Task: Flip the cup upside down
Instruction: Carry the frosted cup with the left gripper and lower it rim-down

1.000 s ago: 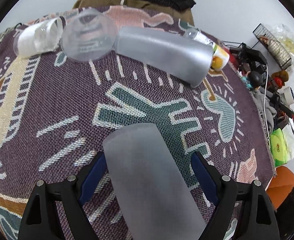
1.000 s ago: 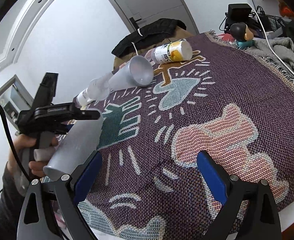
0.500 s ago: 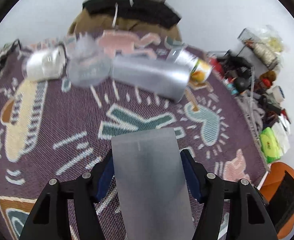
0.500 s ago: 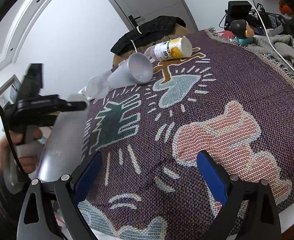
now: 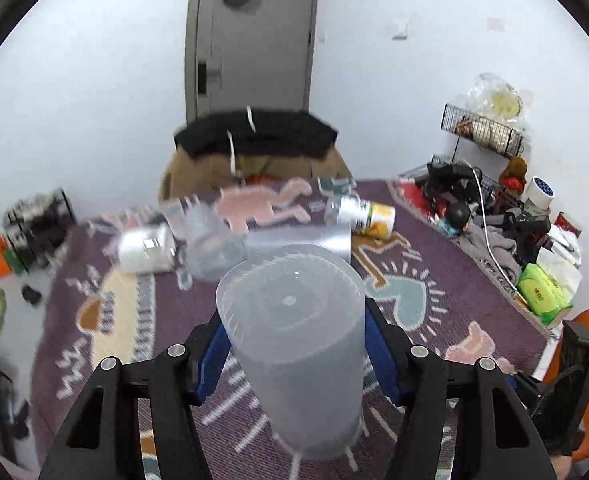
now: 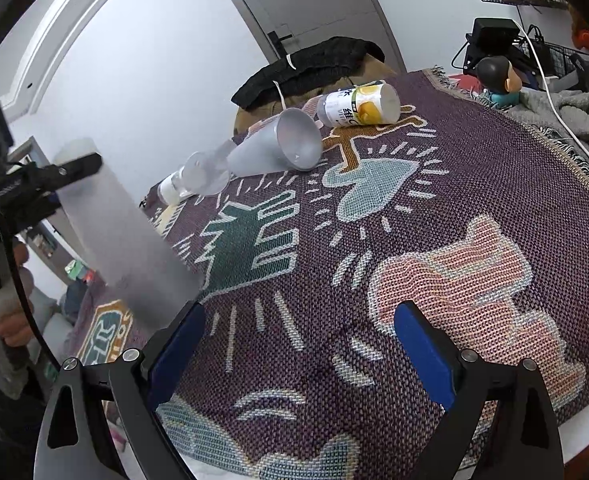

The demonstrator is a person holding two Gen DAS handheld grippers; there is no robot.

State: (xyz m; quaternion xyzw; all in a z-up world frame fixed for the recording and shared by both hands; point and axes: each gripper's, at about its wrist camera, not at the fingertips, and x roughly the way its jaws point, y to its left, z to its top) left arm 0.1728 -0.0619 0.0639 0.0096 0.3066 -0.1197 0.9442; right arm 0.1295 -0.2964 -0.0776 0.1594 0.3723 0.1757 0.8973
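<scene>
Left gripper [image 5: 292, 344]: blue-padded jaws pinching a frosted translucent plastic cup [image 5: 294, 340] from both sides; the cup is tilted, closed base nearer the wrist camera and upward, wider mouth down toward the patterned woven cloth [image 5: 414, 300]; whether the rim touches the cloth cannot be told. In the right wrist view the same cup [image 6: 122, 240] stands slanted at the left edge of the cloth, narrow end uppermost, clamped near that end.

Right gripper [image 6: 298, 344]: jaws spread wide with nothing between them, hanging over the cloth near its front edge.

Far side of the cloth: a second frosted cup [image 6: 278, 146] lying on its side, mouth facing the right wrist camera; a clear cup [image 6: 206, 176] just beside it; a yellow-labelled drink bottle [image 6: 358, 106] lying near both; a dark jacket [image 5: 254, 132] draped behind the table.
</scene>
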